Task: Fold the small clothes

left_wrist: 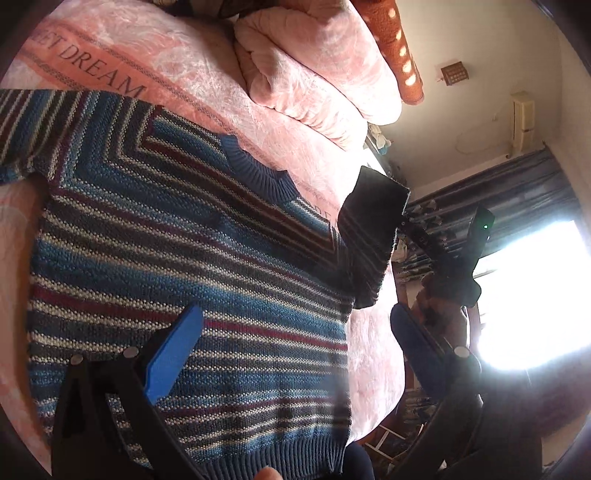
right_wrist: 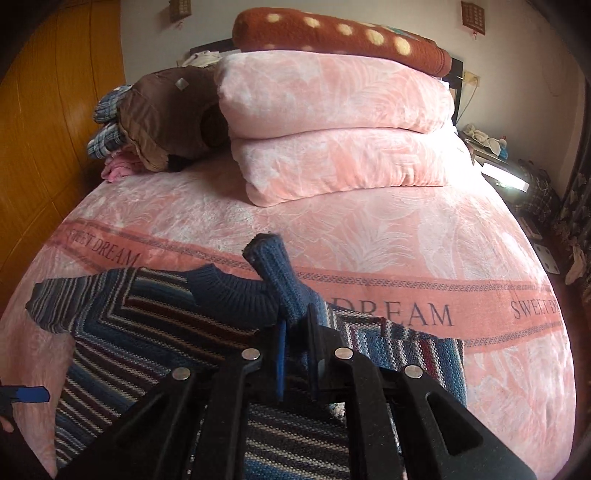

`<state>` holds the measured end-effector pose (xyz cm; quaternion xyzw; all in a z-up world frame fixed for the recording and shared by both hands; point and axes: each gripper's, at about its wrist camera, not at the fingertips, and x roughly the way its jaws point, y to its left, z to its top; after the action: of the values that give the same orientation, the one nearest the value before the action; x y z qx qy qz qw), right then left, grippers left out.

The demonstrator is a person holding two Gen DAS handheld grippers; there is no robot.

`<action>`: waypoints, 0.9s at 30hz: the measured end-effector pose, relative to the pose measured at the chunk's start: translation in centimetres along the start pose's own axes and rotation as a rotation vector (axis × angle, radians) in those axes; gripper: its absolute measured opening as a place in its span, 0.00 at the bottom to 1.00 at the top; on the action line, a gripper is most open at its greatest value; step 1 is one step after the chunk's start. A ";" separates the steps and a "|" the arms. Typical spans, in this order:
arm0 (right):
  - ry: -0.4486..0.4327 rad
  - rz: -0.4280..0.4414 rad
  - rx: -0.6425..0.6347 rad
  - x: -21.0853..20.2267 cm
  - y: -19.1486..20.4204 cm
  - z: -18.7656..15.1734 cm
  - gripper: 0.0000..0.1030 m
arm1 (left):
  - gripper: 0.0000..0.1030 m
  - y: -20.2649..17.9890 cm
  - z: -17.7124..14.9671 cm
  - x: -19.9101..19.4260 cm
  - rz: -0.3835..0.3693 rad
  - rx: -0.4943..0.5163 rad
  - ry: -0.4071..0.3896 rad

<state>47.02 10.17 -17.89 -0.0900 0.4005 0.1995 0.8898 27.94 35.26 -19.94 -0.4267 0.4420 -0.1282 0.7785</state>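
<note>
A blue, white and maroon striped knit sweater [left_wrist: 192,258] lies flat on the pink bed cover [left_wrist: 229,99]. My left gripper [left_wrist: 295,314] hovers open above its lower body, one blue finger [left_wrist: 173,354] over the knit and the other off the sweater's side edge. My right gripper [right_wrist: 297,321] is shut on the navy ribbed cuff [right_wrist: 277,277] of one sleeve, which sticks up between its fingers above the collar [right_wrist: 225,295]. In the left wrist view that lifted sleeve [left_wrist: 369,236] hangs dark against the light. The other sleeve [right_wrist: 55,302] lies spread out.
Folded pink quilts [right_wrist: 332,140] with a brown dotted blanket [right_wrist: 332,33] on top sit at the head of the bed. A pile of clothes [right_wrist: 155,122] lies beside them. A wooden wardrobe [right_wrist: 44,110] stands along one side. A bright window [left_wrist: 535,295] and curtains are on the other side.
</note>
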 end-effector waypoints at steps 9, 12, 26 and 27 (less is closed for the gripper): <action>0.184 0.005 -0.128 10.3 8.7 -7.6 0.08 | 0.97 2.8 3.4 5.8 -0.150 -0.118 0.083; 0.203 0.071 -0.108 10.7 8.5 -9.7 0.27 | 0.97 3.7 4.4 9.3 -0.179 -0.182 0.130; 0.098 0.353 0.484 2.0 0.2 -21.2 0.53 | 0.96 4.5 6.0 21.0 -0.006 -0.314 0.171; 0.086 0.363 0.477 2.1 0.3 -21.2 0.52 | 0.94 4.5 6.3 20.9 0.007 -0.310 0.158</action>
<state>33.83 4.21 -33.54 0.1862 0.4829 0.2516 0.8178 44.23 29.36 -33.96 -0.5287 0.5178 -0.0887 0.6667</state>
